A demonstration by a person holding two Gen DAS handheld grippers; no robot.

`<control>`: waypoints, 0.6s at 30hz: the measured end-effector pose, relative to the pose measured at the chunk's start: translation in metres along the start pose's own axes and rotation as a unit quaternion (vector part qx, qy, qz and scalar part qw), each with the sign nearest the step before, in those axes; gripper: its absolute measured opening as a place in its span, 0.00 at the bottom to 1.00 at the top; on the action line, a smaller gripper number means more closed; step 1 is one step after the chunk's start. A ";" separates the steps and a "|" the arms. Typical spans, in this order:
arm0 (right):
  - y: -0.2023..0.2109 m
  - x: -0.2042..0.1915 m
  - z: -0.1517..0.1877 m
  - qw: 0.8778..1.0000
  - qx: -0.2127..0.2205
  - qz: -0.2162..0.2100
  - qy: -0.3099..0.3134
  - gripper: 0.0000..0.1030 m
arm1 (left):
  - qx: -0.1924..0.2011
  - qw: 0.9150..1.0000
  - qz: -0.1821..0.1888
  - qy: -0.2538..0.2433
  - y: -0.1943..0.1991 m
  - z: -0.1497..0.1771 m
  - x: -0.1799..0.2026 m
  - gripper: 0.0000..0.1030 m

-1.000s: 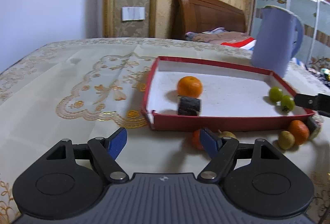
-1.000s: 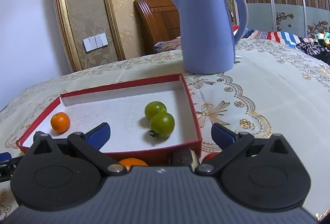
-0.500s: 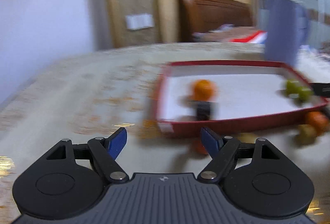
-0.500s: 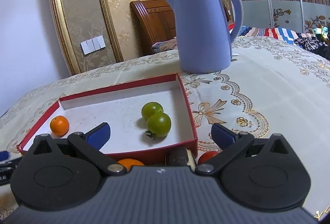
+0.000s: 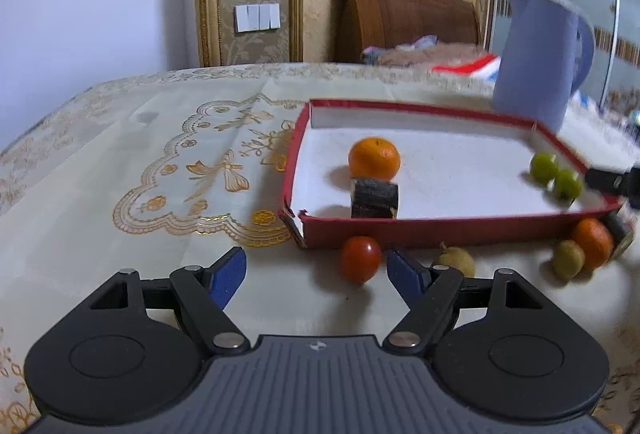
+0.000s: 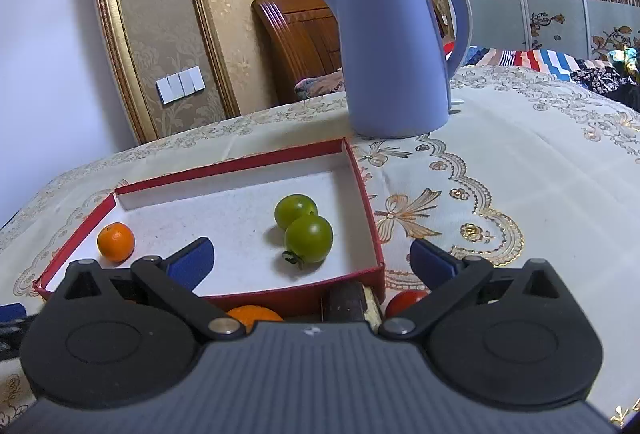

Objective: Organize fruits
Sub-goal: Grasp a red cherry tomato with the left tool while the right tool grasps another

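Orange [image 5: 374, 158] and two green tomatoes [image 6: 308, 238] in red tray [image 5: 440, 230]

kettle [image 5: 536, 62] blurred, orange [image 6: 252, 315] half hidden

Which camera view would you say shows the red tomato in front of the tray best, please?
The left wrist view: the red tomato sits whole on the tablecloth, just outside the red tray, ahead of the open left claw. In the right wrist view, a red tomato shows only as a sliver behind the right claw's linkage; it may be a different one.
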State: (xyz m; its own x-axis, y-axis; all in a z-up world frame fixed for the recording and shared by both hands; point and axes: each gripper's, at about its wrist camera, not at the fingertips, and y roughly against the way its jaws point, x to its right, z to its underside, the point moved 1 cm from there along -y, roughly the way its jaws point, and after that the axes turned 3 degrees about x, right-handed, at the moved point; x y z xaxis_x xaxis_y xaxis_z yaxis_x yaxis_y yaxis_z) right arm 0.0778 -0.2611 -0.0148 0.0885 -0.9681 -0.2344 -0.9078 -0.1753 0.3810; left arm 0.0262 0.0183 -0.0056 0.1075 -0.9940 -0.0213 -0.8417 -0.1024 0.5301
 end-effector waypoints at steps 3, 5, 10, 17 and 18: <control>0.000 0.000 0.000 1.000 0.000 -0.001 -0.002 1.00 | -0.005 1.000 -0.006 -0.006 -0.007 -0.002 0.003 0.75; 0.000 0.000 0.000 1.000 0.001 -0.001 -0.002 1.00 | -0.009 1.000 -0.004 0.003 -0.010 -0.004 0.001 0.75; 0.002 0.002 -0.003 1.000 0.004 0.000 0.000 1.00 | -0.023 1.000 0.005 0.005 -0.014 -0.001 0.001 0.75; 0.034 0.053 0.000 0.999 -0.003 0.011 -0.041 1.00 | -0.013 1.000 0.019 -0.010 -0.010 0.003 0.005 0.53; 0.037 0.062 0.001 0.999 -0.007 0.019 -0.041 1.00 | -0.013 1.000 0.024 -0.011 -0.011 0.002 0.006 0.51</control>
State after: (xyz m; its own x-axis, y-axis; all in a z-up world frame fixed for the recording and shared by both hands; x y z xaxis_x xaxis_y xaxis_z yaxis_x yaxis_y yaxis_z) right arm 0.0492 -0.3271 -0.0162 0.0205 -0.9563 -0.2916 -0.9041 -0.1423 0.4030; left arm 0.0346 0.0137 -0.0132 0.0565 -0.9983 -0.0136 -0.8318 -0.0546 0.5524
